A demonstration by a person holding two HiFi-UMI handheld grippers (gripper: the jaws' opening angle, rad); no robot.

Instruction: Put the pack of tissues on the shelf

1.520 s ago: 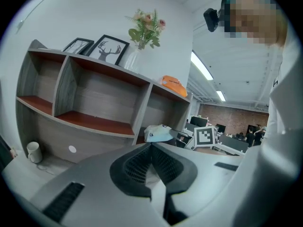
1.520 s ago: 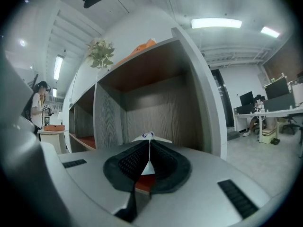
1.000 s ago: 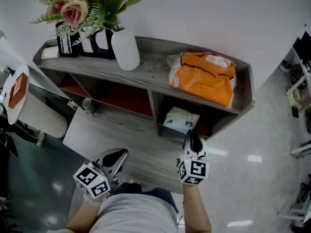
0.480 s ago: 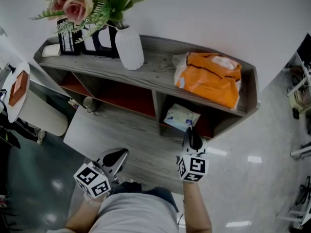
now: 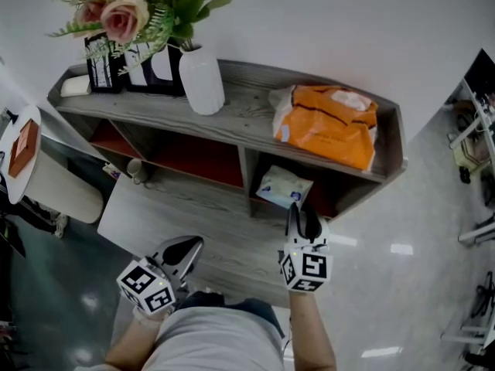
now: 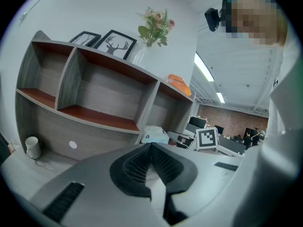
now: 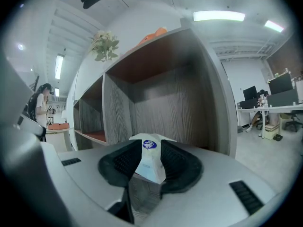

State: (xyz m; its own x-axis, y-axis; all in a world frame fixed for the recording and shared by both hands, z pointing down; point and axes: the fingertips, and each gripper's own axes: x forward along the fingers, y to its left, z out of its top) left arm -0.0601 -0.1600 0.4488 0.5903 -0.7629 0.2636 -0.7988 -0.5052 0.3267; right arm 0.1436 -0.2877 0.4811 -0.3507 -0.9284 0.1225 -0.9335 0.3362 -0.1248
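Observation:
The pack of tissues (image 5: 284,188), white and pale blue with a round blue mark, lies at the mouth of the grey shelf's (image 5: 247,118) lower right compartment. My right gripper (image 5: 300,211) is shut on its near end. In the right gripper view the pack (image 7: 151,165) is pinched between the two dark pads, with the compartment's wooden back wall (image 7: 161,108) behind it. My left gripper (image 5: 193,244) hangs low at the left, shut on nothing; in its own view the jaws meet (image 6: 151,148), and the pack (image 6: 154,134) shows beyond them.
On the shelf top stand a white vase (image 5: 201,79) with flowers, picture frames (image 5: 131,60) and an orange bag (image 5: 329,126). A white mug (image 5: 139,167) sits on the floor by the shelf's left half. A round white side table (image 5: 19,149) is at far left.
The right gripper stays shut on the pack at the compartment's mouth and has barely moved. The head view has shifted slightly. The left gripper holds still.

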